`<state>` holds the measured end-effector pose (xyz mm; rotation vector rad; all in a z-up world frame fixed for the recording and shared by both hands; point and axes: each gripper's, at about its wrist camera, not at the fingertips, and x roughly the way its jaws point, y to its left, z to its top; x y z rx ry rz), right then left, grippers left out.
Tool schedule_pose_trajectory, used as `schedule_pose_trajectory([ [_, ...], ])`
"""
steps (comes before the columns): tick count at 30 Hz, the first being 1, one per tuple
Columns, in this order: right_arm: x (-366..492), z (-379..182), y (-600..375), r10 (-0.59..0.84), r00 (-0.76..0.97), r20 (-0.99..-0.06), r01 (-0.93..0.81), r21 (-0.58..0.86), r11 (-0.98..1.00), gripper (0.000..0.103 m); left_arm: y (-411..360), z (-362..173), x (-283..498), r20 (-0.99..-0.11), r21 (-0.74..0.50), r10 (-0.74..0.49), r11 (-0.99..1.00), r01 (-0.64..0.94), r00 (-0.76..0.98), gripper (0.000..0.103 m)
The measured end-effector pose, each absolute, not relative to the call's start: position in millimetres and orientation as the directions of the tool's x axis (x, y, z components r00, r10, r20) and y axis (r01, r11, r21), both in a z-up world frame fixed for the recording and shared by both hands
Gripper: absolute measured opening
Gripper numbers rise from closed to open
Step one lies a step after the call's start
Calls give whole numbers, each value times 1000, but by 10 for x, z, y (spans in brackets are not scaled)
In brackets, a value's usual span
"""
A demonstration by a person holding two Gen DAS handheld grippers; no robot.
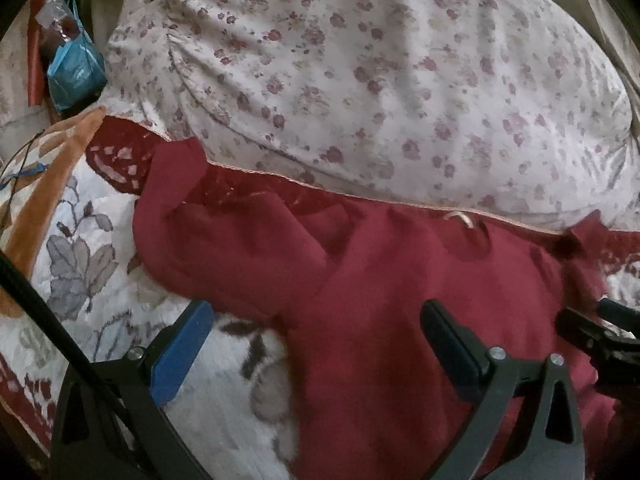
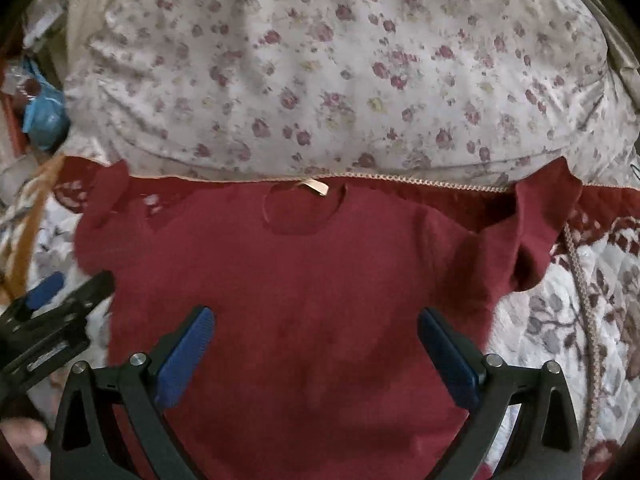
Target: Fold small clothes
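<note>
- Red top point(image 2: 296, 280): soft, light knit, spread flat on quilted bed cover point(image 2: 580, 320); likely limp, best pinched at hem corners or sleeve point(image 2: 532, 232).
- Left gripper point(image 1: 316, 352), right gripper point(image 2: 316, 356): both spread apart, holding nothing.

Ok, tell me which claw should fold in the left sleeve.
Left claw: open, straddling the red shirt's left edge just below that sleeve. Right claw hangs open over mid-shirt.

We see our right gripper point(image 2: 316, 344), jaws wide apart, over a dark red short-sleeved knit top point(image 2: 304, 280) spread flat.
</note>
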<state>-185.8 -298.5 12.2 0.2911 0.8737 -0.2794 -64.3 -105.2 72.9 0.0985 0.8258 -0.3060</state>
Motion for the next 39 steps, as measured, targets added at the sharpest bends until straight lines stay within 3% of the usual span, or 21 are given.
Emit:
schedule_pose_trajectory([
  [11,-1507,-346,-2889,-128,585,-801,373,126,919,103,-959,539,-477,-781,-76,-234,956,284,580,103],
  [39,-1454,-480,-2897,-199,537,-820,439,70,896,103,-1230,474,-536,-788,-28,-230,940,341,571,103],
])
